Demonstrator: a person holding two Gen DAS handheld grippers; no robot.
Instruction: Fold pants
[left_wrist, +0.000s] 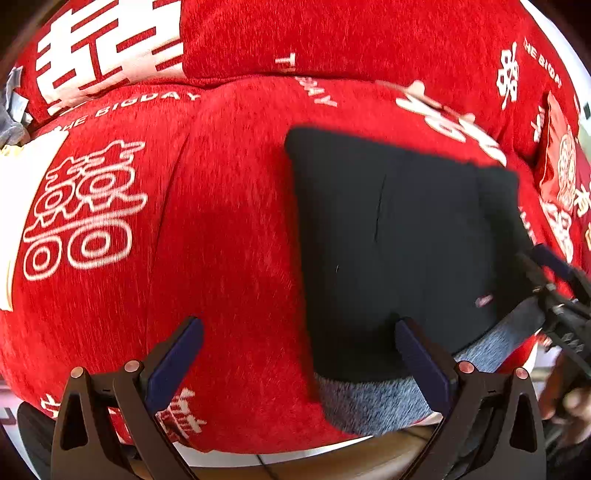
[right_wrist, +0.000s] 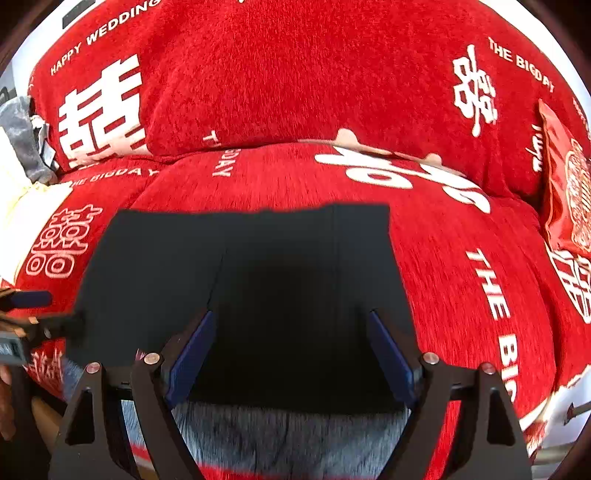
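Observation:
The black pants lie folded into a flat rectangle on the red sofa seat. A strip of their grey fleece inside shows along the near edge. My left gripper hangs open over the fold's left edge, one finger above the red cover and one above the black cloth. My right gripper stands open over the middle of the pants, with nothing pinched between its blue pads. The pads press on no cloth. Each view catches a finger of the other gripper at its side edge.
The seat and the back cushion wear a red cover with white characters. A red packet leans at the right end. Grey and pale cloth lies at the left end. The sofa's front edge and wooden floor are just below the grippers.

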